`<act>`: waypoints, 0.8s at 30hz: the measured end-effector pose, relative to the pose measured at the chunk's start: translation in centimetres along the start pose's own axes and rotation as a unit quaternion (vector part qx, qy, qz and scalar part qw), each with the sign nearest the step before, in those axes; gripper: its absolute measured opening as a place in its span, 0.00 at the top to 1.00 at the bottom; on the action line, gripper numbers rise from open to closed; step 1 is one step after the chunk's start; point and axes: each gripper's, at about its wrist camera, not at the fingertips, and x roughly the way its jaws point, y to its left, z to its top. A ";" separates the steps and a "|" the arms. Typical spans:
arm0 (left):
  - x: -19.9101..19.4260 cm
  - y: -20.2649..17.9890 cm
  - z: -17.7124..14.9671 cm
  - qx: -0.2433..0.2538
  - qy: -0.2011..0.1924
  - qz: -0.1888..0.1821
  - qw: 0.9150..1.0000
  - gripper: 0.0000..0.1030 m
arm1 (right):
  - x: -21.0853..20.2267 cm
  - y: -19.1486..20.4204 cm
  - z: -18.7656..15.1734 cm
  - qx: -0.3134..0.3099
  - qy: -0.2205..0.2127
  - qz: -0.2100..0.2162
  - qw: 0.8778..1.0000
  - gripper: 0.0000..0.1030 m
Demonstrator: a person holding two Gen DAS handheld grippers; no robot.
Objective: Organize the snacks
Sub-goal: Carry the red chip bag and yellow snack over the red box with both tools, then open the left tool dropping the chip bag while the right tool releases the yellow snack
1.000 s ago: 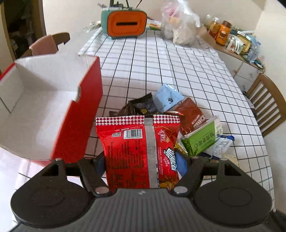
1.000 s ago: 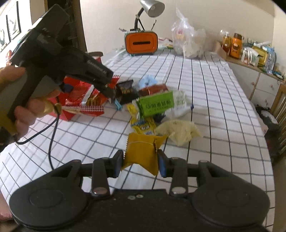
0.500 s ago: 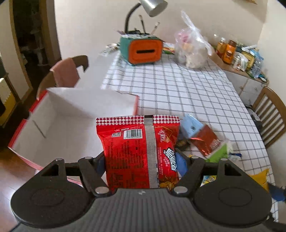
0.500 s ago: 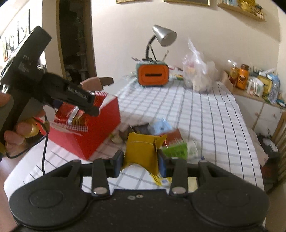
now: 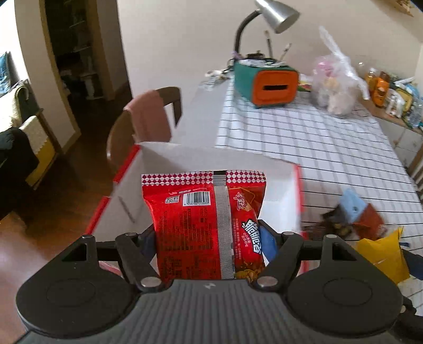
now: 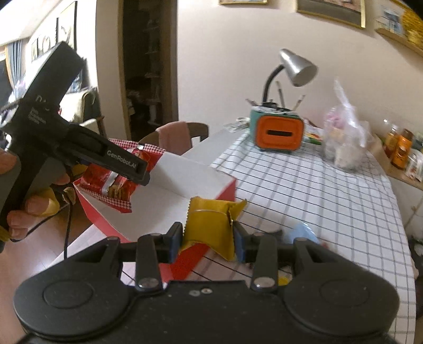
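My left gripper is shut on a red snack packet and holds it above the open red box with a white inside. From the right wrist view the left gripper and its red packet hang over the box. My right gripper is shut on a yellow snack packet, held above the box's near right corner. The yellow packet also shows in the left wrist view. Loose snacks lie on the checked table right of the box.
A teal and orange holder with a desk lamp and a clear plastic bag stand at the table's far end. A chair with a pink cloth stands left of the table. Jars line a counter at right.
Both grippers have risen and moved left from the snack pile to over the red box, each still holding its packet.
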 end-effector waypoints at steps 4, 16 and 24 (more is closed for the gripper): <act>2.0 2.3 0.5 -0.001 0.013 0.012 1.000 0.28 | 3.4 1.9 1.1 -0.003 0.016 0.012 1.000 0.63; 7.3 5.5 0.8 0.013 0.049 0.031 0.998 0.28 | 12.4 4.3 2.1 0.000 0.080 0.014 0.997 0.63; 9.8 5.7 0.3 0.028 0.070 0.040 0.996 0.28 | 15.9 5.4 1.6 -0.010 0.120 0.017 0.993 0.62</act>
